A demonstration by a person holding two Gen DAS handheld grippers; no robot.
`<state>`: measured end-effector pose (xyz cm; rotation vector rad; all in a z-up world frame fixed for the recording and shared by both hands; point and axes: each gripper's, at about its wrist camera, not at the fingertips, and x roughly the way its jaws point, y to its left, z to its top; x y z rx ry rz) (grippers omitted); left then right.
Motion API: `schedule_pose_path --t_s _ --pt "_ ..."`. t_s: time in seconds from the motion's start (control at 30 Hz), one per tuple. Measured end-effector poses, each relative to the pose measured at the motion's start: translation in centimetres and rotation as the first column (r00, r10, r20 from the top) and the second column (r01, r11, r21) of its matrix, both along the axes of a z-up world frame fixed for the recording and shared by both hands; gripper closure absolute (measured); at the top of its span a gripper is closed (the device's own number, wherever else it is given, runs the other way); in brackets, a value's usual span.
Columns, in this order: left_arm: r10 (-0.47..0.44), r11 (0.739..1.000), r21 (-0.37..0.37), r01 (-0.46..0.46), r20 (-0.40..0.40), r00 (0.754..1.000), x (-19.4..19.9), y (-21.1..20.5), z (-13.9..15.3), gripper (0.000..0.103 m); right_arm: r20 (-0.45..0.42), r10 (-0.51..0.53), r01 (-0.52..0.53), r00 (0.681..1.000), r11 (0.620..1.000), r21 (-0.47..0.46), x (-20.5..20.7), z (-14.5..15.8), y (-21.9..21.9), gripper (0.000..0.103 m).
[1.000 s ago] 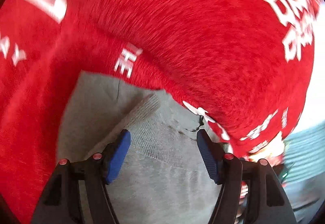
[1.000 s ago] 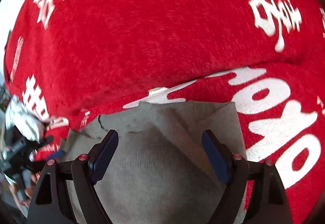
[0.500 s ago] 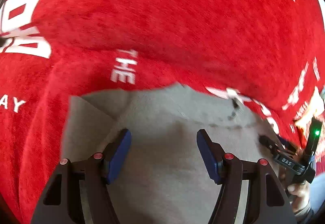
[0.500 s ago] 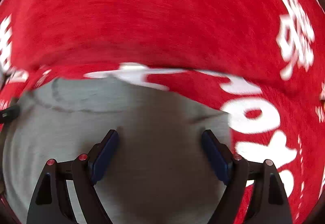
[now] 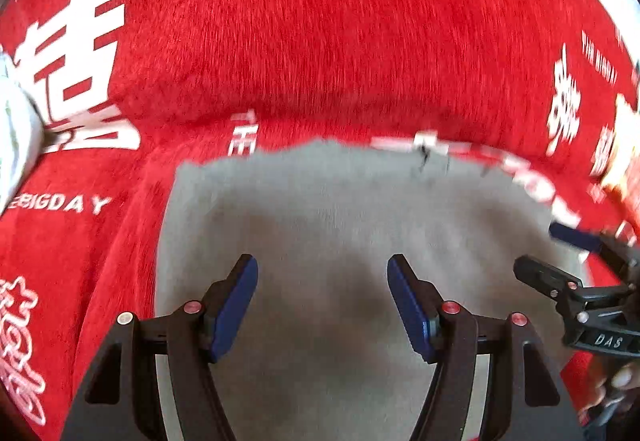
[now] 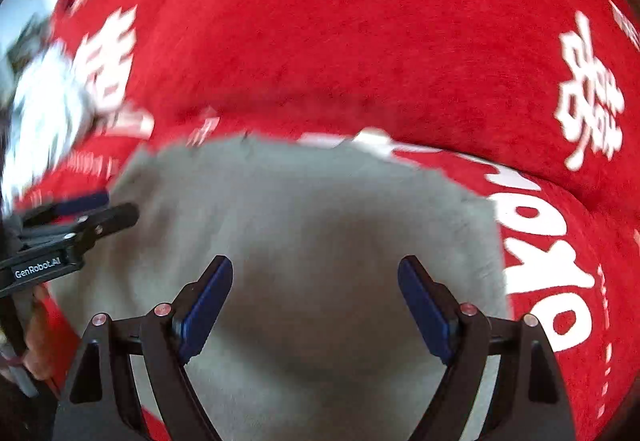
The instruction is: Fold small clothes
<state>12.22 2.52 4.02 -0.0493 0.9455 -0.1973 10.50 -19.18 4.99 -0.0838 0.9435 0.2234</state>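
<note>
1. Grey knit garment [image 5: 352, 225]: soft, matte, roughly rectangular, lying flat on the red cloth [image 5: 312, 41]; apparently folded at least once, more folds possibly left.
2. Red cloth: plush pile, white lettering.
3. Left gripper [image 5: 322, 301], right gripper [image 6: 316, 305]: over the garment, jaws apart, empty.

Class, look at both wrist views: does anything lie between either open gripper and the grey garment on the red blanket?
Nothing visible does. The left gripper and right gripper both hang open directly over the grey garment, which lies flat on the red blanket with nothing on top.
</note>
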Motion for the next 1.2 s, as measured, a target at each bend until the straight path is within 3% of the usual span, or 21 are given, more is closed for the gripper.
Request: schedule_pose_path --t_s 0.07,0.13,0.2,0.27,0.37,0.47,0.53,0.57,0.63,0.73,0.83,0.93,1.0,1.07,1.13,1.2 --pt "0.024 0.998 0.056 -0.022 -0.033 0.999 -0.7 0.7 -1.3 0.035 -0.013 -0.014 0.012 1.0 0.993 -0.115 -0.4 -1.8 0.1 0.015" --pt "0.065 0.996 0.061 -0.063 -0.033 0.997 -1.0 2.2 -1.9 0.035 0.005 -0.116 0.115 0.993 0.971 -0.21 -0.8 -2.6 -2.3 0.015" --pt "0.118 0.992 -0.029 -0.119 -0.05 0.992 -2.0 4.6 -0.9 0.035 -0.001 -0.195 0.193 0.981 0.973 -0.13 -1.6 -1.9 -4.8 0.015" --pt "0.128 0.989 -0.062 -0.131 -0.049 0.991 -3.2 4.8 -0.3 0.035 0.003 -0.232 0.232 0.973 0.971 -0.052 -3.3 -0.6 -5.8 0.015" --pt "0.078 0.993 -0.085 -0.081 -0.037 0.996 -5.6 2.7 0.1 0.035 0.042 -0.117 0.118 0.992 0.993 -0.023 -6.2 0.5 -2.6 0.015" --pt "0.021 0.999 -0.027 -0.023 -0.043 0.999 -7.7 -0.3 -1.0 0.035 0.031 -0.005 0.006 1.0 1.0 -0.026 -8.0 -0.6 0.6 0.014" --pt "0.016 1.0 0.011 -0.015 -0.058 0.998 -8.5 -0.8 -2.1 0.035 0.001 0.024 -0.024 1.0 0.994 -0.111 -8.6 -2.5 1.5 0.014" --pt "0.017 0.999 0.031 -0.016 -0.034 0.999 -9.0 -0.6 -2.5 0.035 -0.011 0.011 -0.012 1.0 0.99 -0.142 -8.7 -3.5 0.9 0.014" --pt "0.024 0.998 0.051 -0.023 -0.017 1.0 -9.8 0.1 -2.3 0.035 -0.006 -0.027 0.027 1.0 0.999 -0.047 -8.9 -3.7 -1.6 0.013" --pt "0.044 0.999 0.021 -0.044 -0.028 0.999 -10.7 2.4 -2.1 0.035 -0.016 -0.086 0.087 0.996 0.996 0.033 -9.4 -3.5 -5.6 0.012" --pt "0.08 0.997 -0.019 -0.081 -0.042 0.996 -12.0 5.1 -1.9 0.035 -0.014 -0.128 0.128 0.992 0.991 -0.026 -10.5 -3.6 -7.6 0.01" --pt "0.167 0.981 -0.091 -0.172 -0.067 0.984 -13.2 8.4 -1.9 0.035 -0.002 -0.204 0.204 0.979 0.978 -0.036 -11.8 -2.9 -9.0 0.01" --pt "0.204 0.953 -0.204 -0.222 -0.106 0.973 -13.9 10.5 -2.2 0.035 -0.001 -0.233 0.233 0.973 0.972 0.022 -12.9 -2.1 -9.4 0.01" --pt "0.188 0.92 -0.316 -0.231 -0.16 0.969 -13.7 11.4 -3.0 0.035 0.005 -0.245 0.244 0.969 0.967 0.078 -13.4 -1.5 -9.1 0.01" --pt "0.183 0.889 -0.393 -0.234 -0.164 0.969 -13.1 11.7 -3.2 0.035 0.014 -0.232 0.229 0.973 0.968 0.1 -13.5 -1.0 -8.2 0.01" --pt "0.136 0.838 -0.504 -0.208 -0.177 0.975 -11.8 11.5 -3.7 0.035 0.024 -0.203 0.2 0.979 0.974 0.105 -13.1 -0.8 -6.6 0.01"
